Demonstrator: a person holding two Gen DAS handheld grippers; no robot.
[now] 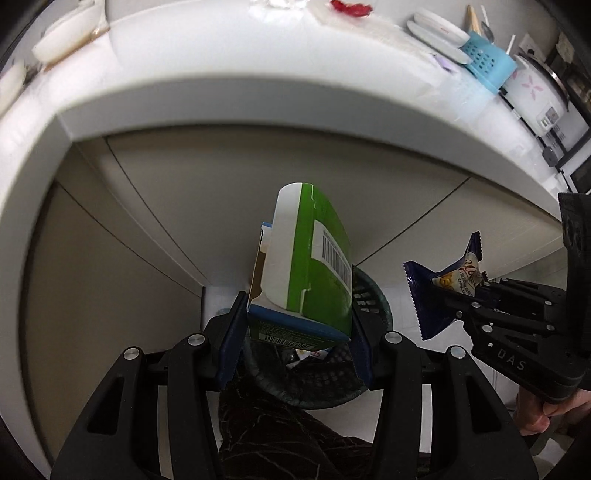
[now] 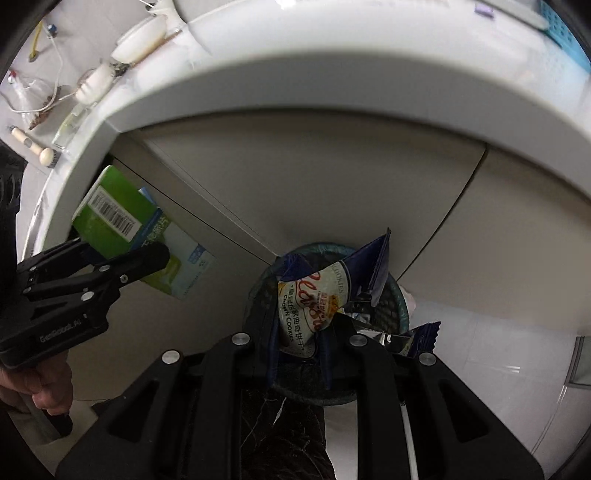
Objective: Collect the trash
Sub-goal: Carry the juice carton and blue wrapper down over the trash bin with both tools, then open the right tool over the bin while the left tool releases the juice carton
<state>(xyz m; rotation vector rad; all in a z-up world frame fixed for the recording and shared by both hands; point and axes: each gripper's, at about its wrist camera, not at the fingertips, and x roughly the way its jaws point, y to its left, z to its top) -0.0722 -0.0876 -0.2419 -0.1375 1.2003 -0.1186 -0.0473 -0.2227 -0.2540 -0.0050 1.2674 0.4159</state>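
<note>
My left gripper (image 1: pixel 297 325) is shut on a green and white carton (image 1: pixel 306 258) and holds it above a dark mesh trash bin (image 1: pixel 332 387) on the floor. My right gripper (image 2: pixel 301 347) is shut on a blue and white cookie wrapper (image 2: pixel 314 306), held over the same bin (image 2: pixel 397 299). In the left wrist view the right gripper (image 1: pixel 476 295) holds the wrapper (image 1: pixel 436 295) to the right of the carton. In the right wrist view the left gripper (image 2: pixel 122 266) and carton (image 2: pixel 122 218) are at the left.
A white countertop (image 1: pixel 240 85) overhangs beige cabinet doors (image 1: pixel 229 177) behind the bin. On it are white dishes (image 1: pixel 439 29), a blue utensil holder (image 1: pixel 487 62), a rice cooker (image 1: pixel 535 88) and a red scrap (image 1: pixel 349 8). Trash lies inside the bin.
</note>
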